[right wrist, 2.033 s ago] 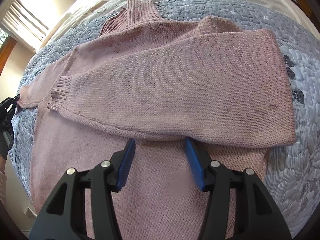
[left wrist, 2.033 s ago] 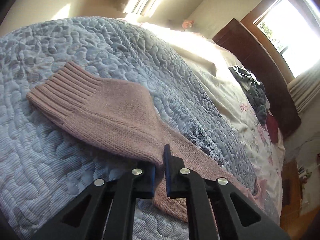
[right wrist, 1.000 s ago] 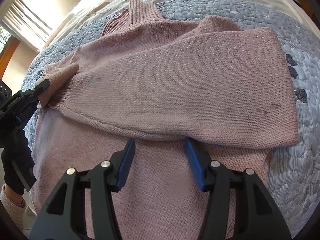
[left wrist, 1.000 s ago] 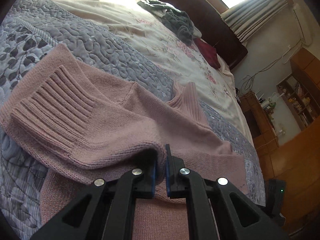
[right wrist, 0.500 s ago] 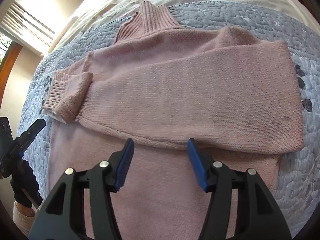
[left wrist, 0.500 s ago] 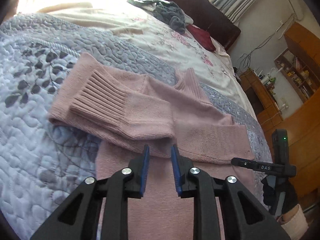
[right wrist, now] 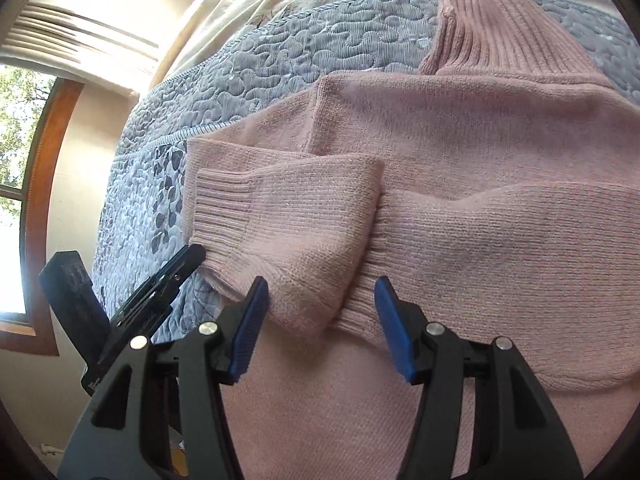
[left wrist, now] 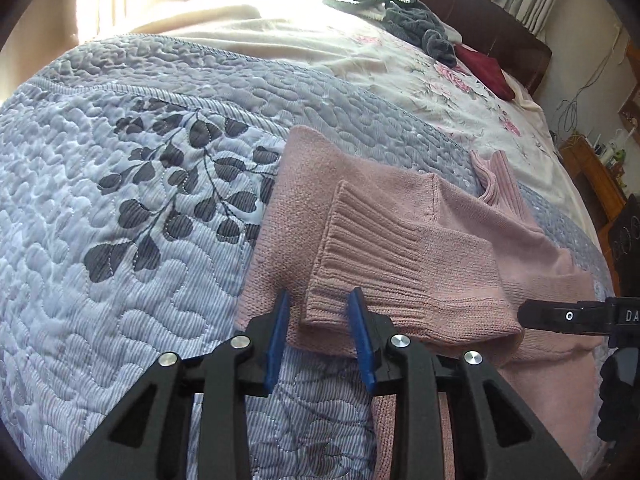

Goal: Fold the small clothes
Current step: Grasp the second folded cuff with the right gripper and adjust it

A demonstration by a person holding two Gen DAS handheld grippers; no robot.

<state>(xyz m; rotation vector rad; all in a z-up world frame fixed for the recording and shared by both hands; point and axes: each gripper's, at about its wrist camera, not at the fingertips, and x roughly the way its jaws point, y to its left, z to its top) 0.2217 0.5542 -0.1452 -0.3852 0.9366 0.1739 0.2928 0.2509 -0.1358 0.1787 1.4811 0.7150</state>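
Note:
A pink knit sweater (left wrist: pixel 400 208) lies flat on a grey quilted bedspread (left wrist: pixel 120 240). One sleeve is folded across the body, and its end is doubled back so the ribbed cuff (left wrist: pixel 360 272) lies on top. My left gripper (left wrist: pixel 319 320) is open, its jaws straddling the cuff's near corner without closing on it. In the right wrist view my right gripper (right wrist: pixel 322 312) is open just above the doubled sleeve fold on the sweater (right wrist: pixel 480 140). The cuff (right wrist: pixel 224 208) lies to the left, and the ribbed collar (right wrist: pixel 492 28) is at the top.
A pile of dark grey clothes (left wrist: pixel 420 28) and a dark red item (left wrist: pixel 484 70) lie on the floral sheet by the brown headboard (left wrist: pixel 500 12). Wooden furniture (left wrist: pixel 592 172) stands to the right. A window (right wrist: pixel 16 140) is at the bed's far side.
My left gripper carried the sleeve end over the sweater, let it go and opened wider. My right gripper stayed open and moved left toward the doubled cuff.

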